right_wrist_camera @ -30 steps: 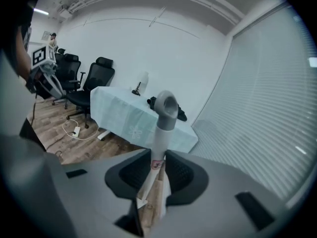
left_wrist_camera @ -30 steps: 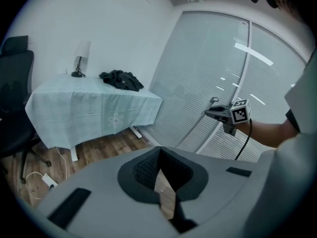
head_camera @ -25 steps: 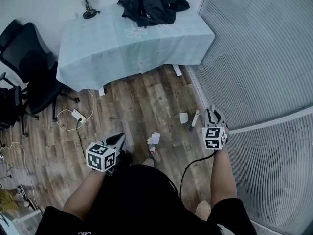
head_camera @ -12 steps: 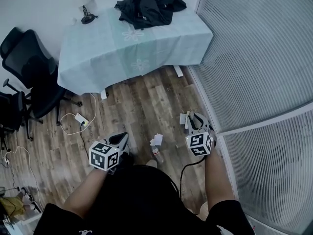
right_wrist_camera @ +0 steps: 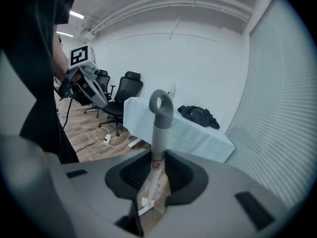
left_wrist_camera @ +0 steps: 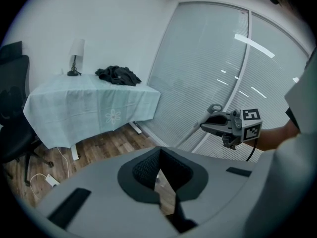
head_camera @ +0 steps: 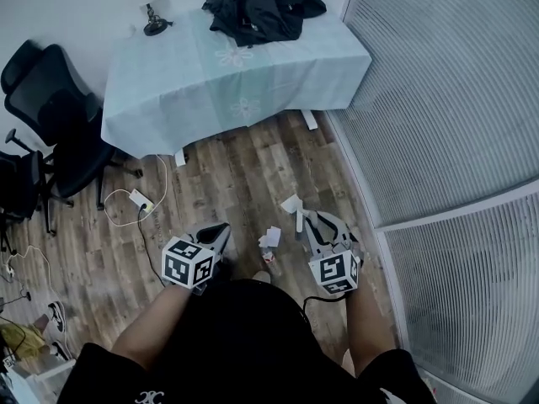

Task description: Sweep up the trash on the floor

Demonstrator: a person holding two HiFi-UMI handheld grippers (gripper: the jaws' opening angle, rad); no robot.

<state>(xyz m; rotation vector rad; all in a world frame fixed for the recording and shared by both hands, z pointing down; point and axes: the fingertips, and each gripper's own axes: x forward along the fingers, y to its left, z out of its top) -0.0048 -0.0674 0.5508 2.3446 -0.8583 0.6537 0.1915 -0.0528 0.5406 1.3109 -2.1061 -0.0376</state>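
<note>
Trash lies on the wooden floor between my hands: a crumpled white paper [head_camera: 270, 236] and a small bottle-like item [head_camera: 267, 261]. My right gripper [head_camera: 313, 221] is shut on the grey-and-white handle [right_wrist_camera: 159, 128] of a sweeping tool, whose loop end stands upright between the jaws. Its white lower part [head_camera: 291, 202] shows just left of the gripper, above the floor. My left gripper [head_camera: 221, 230] hovers left of the trash, shut with nothing in it. From the left gripper view, the right gripper [left_wrist_camera: 218, 125] holds the handle in front of the blinds.
A table with a light-blue cloth [head_camera: 236, 66] stands ahead, with a black garment [head_camera: 261, 7] and a lamp [head_camera: 152, 19] on it. Black office chairs [head_camera: 59, 116] are at the left. A cable with a power block [head_camera: 135, 199] lies on the floor. Slatted glass walls [head_camera: 446, 141] close the right side.
My right gripper has carried the handle left and nearer to me, away from the glass wall towards the trash. The left gripper has shifted slightly right.
</note>
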